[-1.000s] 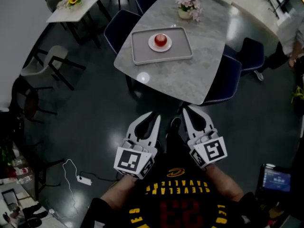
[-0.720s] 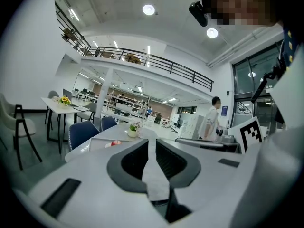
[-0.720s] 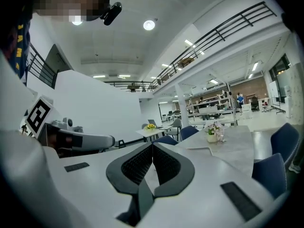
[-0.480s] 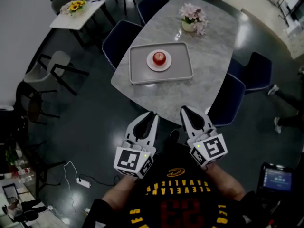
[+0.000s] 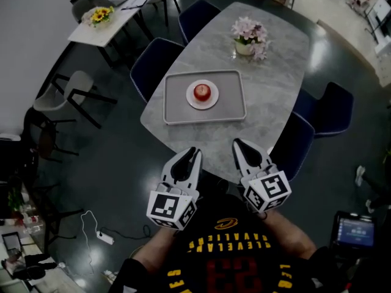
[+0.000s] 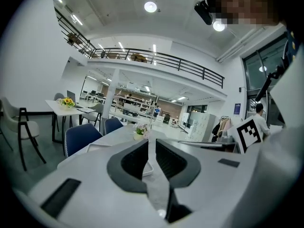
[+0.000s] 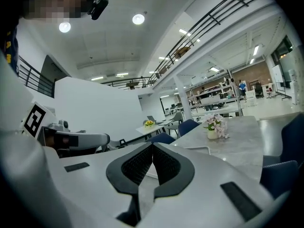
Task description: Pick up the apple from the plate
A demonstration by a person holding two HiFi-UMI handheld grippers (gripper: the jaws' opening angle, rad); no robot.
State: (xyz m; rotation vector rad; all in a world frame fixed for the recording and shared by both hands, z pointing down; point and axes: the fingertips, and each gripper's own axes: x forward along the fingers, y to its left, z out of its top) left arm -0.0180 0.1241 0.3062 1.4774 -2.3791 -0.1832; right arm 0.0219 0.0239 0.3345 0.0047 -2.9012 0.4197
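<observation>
A red apple (image 5: 201, 91) sits on a small white plate (image 5: 210, 101), which rests in a grey tray (image 5: 174, 105) on a marbled table (image 5: 269, 90). Both grippers are held close to my body, well short of the table's near edge. The left gripper (image 5: 195, 152) and the right gripper (image 5: 236, 144) point toward the tray, jaws together with nothing held. In the left gripper view, the left gripper (image 6: 152, 144) hides most of the tray, and the apple is hidden. In the right gripper view, the right gripper (image 7: 152, 146) also hides the apple.
A vase of pink flowers (image 5: 249, 36) stands on the table beyond the tray. Dark blue chairs (image 5: 149, 66) (image 5: 333, 108) ring the table. A white side table with yellow flowers (image 5: 99, 15), a grey chair (image 5: 61, 93) and a floor cable (image 5: 101, 234) lie to the left.
The table and tray have come nearer and slid lower in the head view as I walk toward them. Both grippers stay shut in front of my body.
</observation>
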